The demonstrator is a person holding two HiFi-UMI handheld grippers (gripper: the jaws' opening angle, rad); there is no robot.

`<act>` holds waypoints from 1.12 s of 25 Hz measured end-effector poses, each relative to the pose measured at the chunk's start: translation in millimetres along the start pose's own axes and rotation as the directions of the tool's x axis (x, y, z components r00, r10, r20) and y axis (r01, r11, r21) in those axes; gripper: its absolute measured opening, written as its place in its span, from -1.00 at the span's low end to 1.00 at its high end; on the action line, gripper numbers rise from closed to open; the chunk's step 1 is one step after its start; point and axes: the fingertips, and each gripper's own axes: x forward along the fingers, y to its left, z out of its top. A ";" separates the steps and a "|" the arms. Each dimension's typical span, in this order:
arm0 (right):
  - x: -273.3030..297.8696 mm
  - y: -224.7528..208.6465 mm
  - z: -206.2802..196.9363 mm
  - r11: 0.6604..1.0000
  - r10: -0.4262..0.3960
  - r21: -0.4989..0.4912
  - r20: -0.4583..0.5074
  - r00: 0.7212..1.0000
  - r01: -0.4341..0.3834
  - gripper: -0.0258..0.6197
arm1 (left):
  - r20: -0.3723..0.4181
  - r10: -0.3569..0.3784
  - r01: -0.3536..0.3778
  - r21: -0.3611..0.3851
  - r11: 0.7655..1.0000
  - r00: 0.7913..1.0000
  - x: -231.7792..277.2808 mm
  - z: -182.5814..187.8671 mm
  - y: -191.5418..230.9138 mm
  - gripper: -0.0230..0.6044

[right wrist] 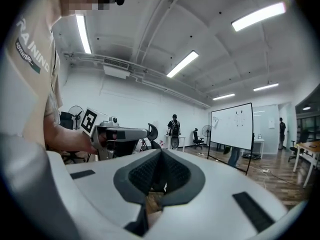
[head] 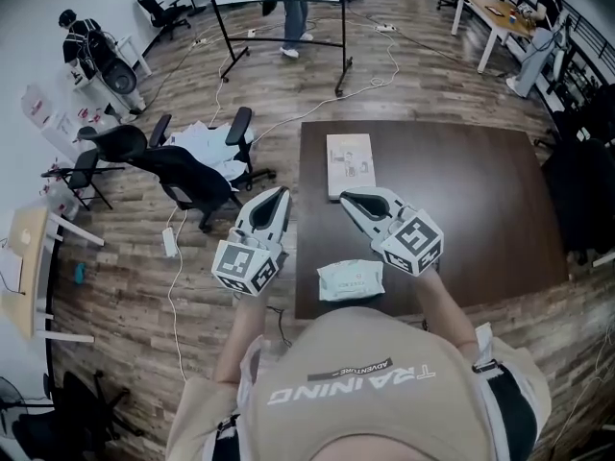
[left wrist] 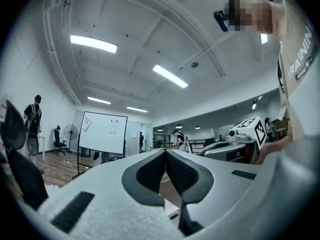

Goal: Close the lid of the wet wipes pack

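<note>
- shirt [head: 365, 382]: "training" in large white capitals, upside down in the head view; on a small dark patch just by it, "adventure".
- the right gripper view shows part of the same print: "raining", "adventure".
- wipes pack [head: 351, 279] and box [head: 350, 164]: print too small to read.
- left gripper [head: 281, 193] and right gripper [head: 345, 198]: cubes with square black-and-white markers, no letters.

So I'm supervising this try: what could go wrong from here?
1. The pack lies at the near edge of the table; a sideways push could slide it off.
2. The left gripper and the right gripper are both shut and held above the table, pointing into the room. Their cameras do not show the pack, so the descent may land off target.
</note>
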 end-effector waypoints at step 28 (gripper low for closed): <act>-8.2 -5.8 -26.8 0.987 -0.136 -0.089 -0.057 0.989 0.130 -0.88 | -0.076 0.056 -0.065 -0.120 0.991 0.996 -9.0 -52.1 -18.1 -0.90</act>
